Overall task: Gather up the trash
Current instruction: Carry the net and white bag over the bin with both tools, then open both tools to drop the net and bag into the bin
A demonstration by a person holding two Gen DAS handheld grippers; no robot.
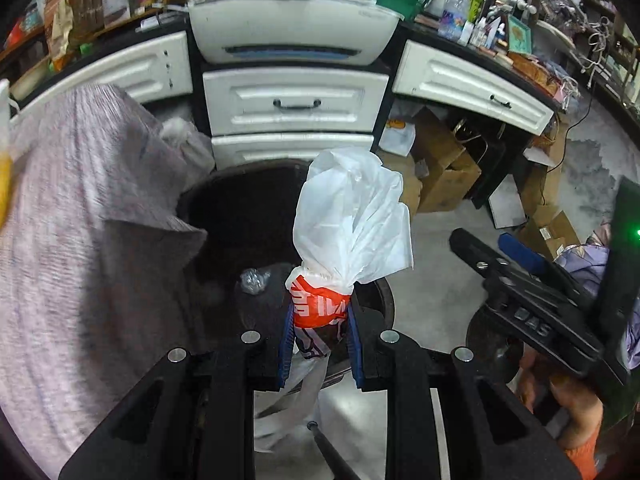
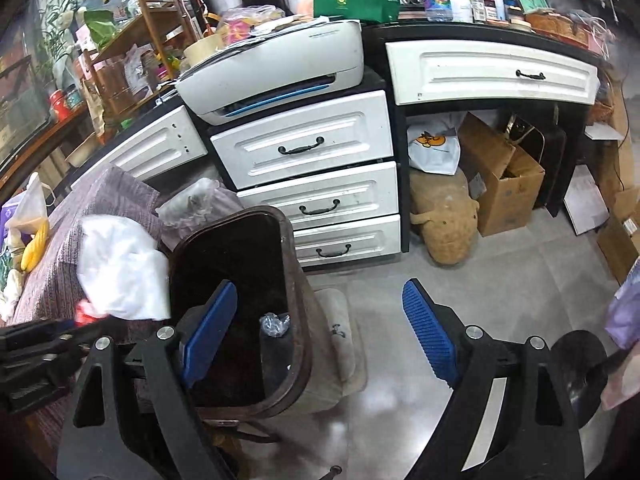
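My left gripper (image 1: 320,312) is shut on a white plastic bag (image 1: 352,216) with red print, pinching its bunched neck between the blue pads. Below it stands a dark brown trash bin (image 1: 240,216) with a crumpled clear wrapper (image 1: 254,280) at the bottom. In the right wrist view the bag (image 2: 120,272) hangs just left of the bin (image 2: 298,264), above purple-grey fabric, with the left gripper (image 2: 80,320) at the frame's left edge. My right gripper (image 2: 320,332) is open and holds nothing, its left pad over the bin's mouth. It also shows at the right (image 1: 492,242).
White drawers (image 2: 304,148) and a printer (image 2: 280,68) stand behind the bin. Purple-grey fabric (image 1: 80,220) covers furniture on the left. Cardboard boxes (image 2: 504,184) and a tan plush toy (image 2: 444,224) sit under the desk. A beige mat (image 2: 340,336) lies under the bin.
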